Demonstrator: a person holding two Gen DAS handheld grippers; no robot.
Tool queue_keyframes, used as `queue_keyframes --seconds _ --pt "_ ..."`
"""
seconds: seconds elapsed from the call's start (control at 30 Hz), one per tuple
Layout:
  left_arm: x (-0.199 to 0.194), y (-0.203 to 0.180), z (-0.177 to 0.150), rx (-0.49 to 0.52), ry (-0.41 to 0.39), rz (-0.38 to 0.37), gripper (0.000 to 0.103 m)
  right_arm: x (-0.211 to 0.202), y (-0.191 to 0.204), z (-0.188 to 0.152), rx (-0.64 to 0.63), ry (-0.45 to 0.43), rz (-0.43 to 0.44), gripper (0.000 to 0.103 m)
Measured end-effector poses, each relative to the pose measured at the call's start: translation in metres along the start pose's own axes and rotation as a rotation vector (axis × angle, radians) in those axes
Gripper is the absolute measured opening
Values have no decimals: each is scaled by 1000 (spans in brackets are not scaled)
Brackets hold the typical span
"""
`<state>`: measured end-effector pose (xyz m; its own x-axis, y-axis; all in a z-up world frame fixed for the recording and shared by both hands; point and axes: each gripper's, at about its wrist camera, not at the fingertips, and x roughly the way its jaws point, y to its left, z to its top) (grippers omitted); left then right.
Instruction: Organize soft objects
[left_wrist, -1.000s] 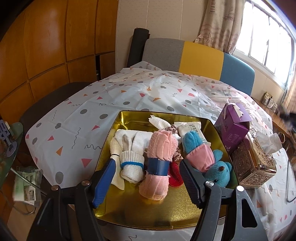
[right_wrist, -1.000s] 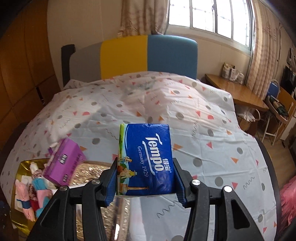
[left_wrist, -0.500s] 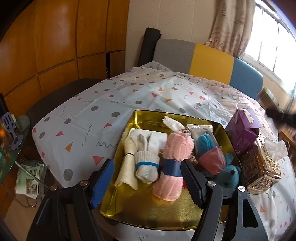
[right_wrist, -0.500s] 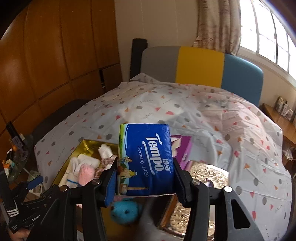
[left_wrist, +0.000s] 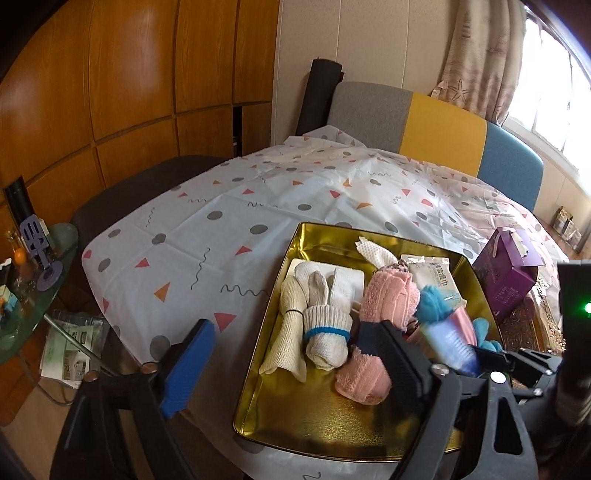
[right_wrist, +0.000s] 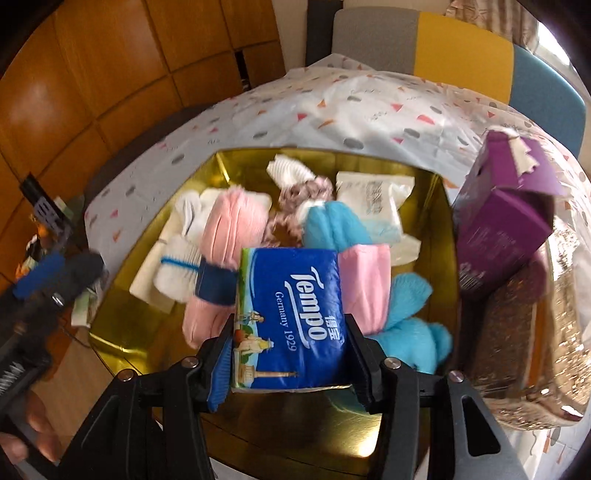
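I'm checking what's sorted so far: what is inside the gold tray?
The gold tray holds white socks, a pink towel roll, a blue plush toy, a white wipes pack and a scrunchie. The Tempo tissue pack hides what lies beneath it.

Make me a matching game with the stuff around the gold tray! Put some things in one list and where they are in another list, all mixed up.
Things:
1. blue tissue pack
2. purple box
3. pink towel roll
4. white wipes packet

Places:
A. on the tablecloth, outside the gold tray
B. at the far end of the tray
C. between the fingers of the right tool, above the tray
D. lying in the tray beside the white socks

Pairs: 1-C, 2-A, 3-D, 4-B
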<state>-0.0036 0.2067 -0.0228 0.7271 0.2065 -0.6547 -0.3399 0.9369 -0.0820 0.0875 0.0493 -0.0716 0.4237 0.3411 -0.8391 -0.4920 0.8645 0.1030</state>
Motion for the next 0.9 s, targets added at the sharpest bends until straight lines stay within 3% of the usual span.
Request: queue_keyframes --seconds 0.1,0.2,0.3,0.6,0.9 --pt "-4 -4 1 14 -14 5 95 -5 6 -5 -24 -28 -15 67" --pt "-7 -7 2 20 -21 5 99 -15 3 -9 -7 -67 -20 71" --pt "-10 -11 3 26 -26 3 102 -30 0 -11 20 -126 -42 71" --pt "-26 -32 -1 58 -48 -20 103 -78 -23 -15 141 -288 -244 71" --pt "-36 -50 -4 90 -82 -14 103 -104 -42 -22 189 -336 -311 71"
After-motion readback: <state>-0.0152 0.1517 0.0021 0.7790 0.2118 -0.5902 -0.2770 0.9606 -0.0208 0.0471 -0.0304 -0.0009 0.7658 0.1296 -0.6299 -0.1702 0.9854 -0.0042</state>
